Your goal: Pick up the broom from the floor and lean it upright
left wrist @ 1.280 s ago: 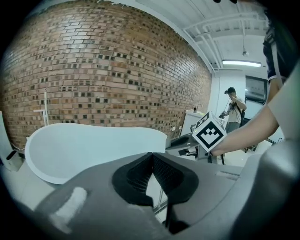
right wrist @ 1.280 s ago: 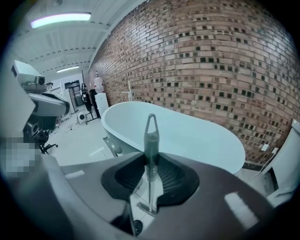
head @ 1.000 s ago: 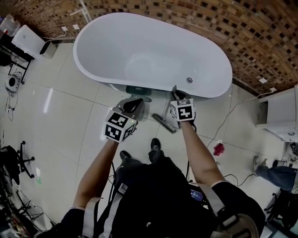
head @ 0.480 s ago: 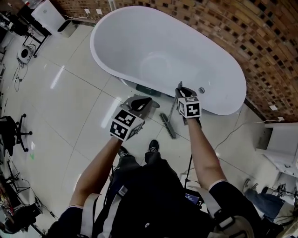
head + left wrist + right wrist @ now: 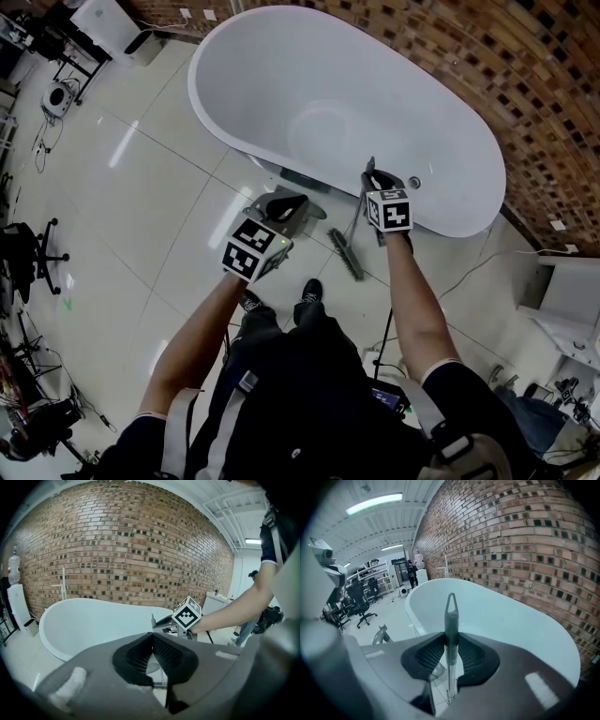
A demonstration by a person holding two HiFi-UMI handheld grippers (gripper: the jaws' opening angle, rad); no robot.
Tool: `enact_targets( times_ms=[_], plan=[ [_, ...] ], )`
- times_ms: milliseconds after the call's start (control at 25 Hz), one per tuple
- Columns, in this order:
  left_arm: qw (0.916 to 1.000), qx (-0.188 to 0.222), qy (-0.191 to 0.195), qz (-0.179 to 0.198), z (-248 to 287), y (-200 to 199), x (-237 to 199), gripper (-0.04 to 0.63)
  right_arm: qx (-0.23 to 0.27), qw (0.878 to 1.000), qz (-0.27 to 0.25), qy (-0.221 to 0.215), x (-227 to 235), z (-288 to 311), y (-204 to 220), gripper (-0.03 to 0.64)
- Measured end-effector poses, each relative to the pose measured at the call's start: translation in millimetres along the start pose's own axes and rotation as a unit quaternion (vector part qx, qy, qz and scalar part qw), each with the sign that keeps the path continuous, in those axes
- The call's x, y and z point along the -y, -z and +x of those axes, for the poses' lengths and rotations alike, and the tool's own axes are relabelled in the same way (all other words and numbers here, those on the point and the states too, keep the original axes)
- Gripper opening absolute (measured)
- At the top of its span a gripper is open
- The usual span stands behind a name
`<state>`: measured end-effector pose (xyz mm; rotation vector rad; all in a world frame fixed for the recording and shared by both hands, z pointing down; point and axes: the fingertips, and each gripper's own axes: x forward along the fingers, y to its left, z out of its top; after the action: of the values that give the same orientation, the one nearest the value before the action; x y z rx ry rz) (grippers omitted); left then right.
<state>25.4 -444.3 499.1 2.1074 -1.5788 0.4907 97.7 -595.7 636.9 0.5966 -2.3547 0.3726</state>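
The broom stands nearly upright beside the white bathtub. Its brush head rests on the tiled floor and its thin grey handle rises to a loop-ended tip. My right gripper is shut on the handle just below that tip; in the right gripper view the handle runs straight up between the right gripper's pads, in front of the tub's rim. My left gripper hovers to the left of the broom, apart from it. In its own view the left gripper's pads meet at the tips with nothing between them.
A brick wall curves behind the tub. A white cabinet stands at the right, with cables on the floor near it. Office chairs and equipment sit at the left. The person's shoes are just behind the brush head.
My right gripper has carried the handle's top closer to the tub's rim, and the broom stands steeper. The left gripper has shifted slightly alongside it, still empty.
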Motion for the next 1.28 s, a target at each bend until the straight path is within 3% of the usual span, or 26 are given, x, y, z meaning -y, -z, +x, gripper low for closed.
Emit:
enact_targets(
  times_ms=[480,800,1160,1280],
  plan=[
    [1.0000,0.000,0.003,-0.009,8,3,-1,0.002,0.004,1.000,0.006,0.008,13,-3,-4,0.179],
    [0.9999,0.009,0.006,-0.007,5,-3,-1,0.002,0.032,0.999,0.007,0.010,0,-26,-21,0.183],
    [0.9983,0.038,0.044,-0.005,-12,-22,10,0.002,0.109,0.994,0.016,0.024,-44,-93,-62,0.019],
    [0.9965,0.058,0.060,-0.005,-26,-32,13,0.002,0.132,0.991,0.024,0.028,-67,-119,-76,0.005]
  ],
)
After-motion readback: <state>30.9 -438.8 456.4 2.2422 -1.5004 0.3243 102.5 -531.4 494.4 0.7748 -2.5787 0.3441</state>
